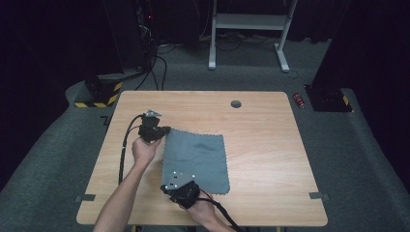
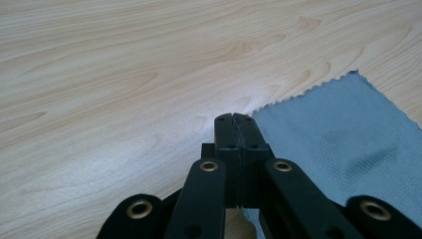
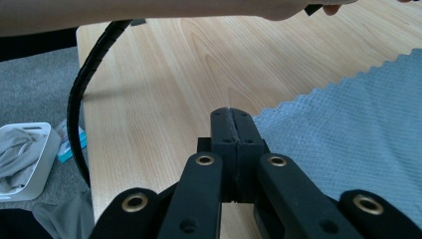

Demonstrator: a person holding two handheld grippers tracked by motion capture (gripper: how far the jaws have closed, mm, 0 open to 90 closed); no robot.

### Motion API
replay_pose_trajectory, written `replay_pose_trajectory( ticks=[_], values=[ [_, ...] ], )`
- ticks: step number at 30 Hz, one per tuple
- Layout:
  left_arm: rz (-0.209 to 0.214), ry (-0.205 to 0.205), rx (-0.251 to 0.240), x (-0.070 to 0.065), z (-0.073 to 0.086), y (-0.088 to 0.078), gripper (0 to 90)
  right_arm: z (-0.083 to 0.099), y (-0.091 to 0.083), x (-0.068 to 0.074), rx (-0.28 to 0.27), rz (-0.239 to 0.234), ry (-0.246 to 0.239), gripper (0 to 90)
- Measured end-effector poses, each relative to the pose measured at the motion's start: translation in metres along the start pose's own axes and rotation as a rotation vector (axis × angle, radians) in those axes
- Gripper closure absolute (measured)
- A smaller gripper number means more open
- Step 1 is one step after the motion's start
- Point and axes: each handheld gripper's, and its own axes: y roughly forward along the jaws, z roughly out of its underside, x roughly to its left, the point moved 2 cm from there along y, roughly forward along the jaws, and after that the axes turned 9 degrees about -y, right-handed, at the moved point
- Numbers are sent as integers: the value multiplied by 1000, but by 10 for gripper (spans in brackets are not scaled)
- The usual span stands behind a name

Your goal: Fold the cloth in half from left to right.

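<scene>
The left claw [image 1: 164,129] is held low at the far left corner of the flat grey-blue cloth with zigzag edges [image 1: 196,159], jaws pressed together on nothing. The right claw [image 1: 167,186] sits at the cloth's near left corner, also closed and empty. The cloth lies spread on the light wooden table [image 1: 261,145]; a white box [image 3: 30,159] of fabric rests on the grey floor.

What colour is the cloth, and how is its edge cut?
Grey-blue cloth with a zigzag edge, clearest in the right gripper view.
</scene>
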Motion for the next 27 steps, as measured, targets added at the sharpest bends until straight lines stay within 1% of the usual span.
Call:
replay_pose_trajectory(
  ticks=[1,2,3,4,5,9,13,16,17,22,27],
  values=[
    [5,1,0,-2,0,2,900,1,-1,0,0,2,11,900],
    [6,5,3,-4,0,4,900,3,-2,-2,0,4,5,900],
    [10,3,2,-7,0,6,900,5,-3,-3,2,5,12,900],
    [12,4,6,-9,0,8,900,8,-4,-4,3,7,27,900],
    [11,15,16,-12,0,12,900,10,-6,-4,4,11,35,900],
    [16,22,25,-20,-1,21,900,22,-13,-9,3,25,69,900],
    [10,26,29,-27,-2,27,900,33,-20,-12,0,34,97,900],
    [5,33,36,-29,-2,32,899,41,-25,-14,-6,46,117,900],
    [9,26,38,-30,-2,33,899,44,-27,-14,-11,51,122,900],
    [17,25,41,-34,-2,38,899,54,-35,-17,-15,66,154,900],
    [20,31,50,-42,-3,45,900,65,-44,-20,-17,92,183,900]
  ],
)
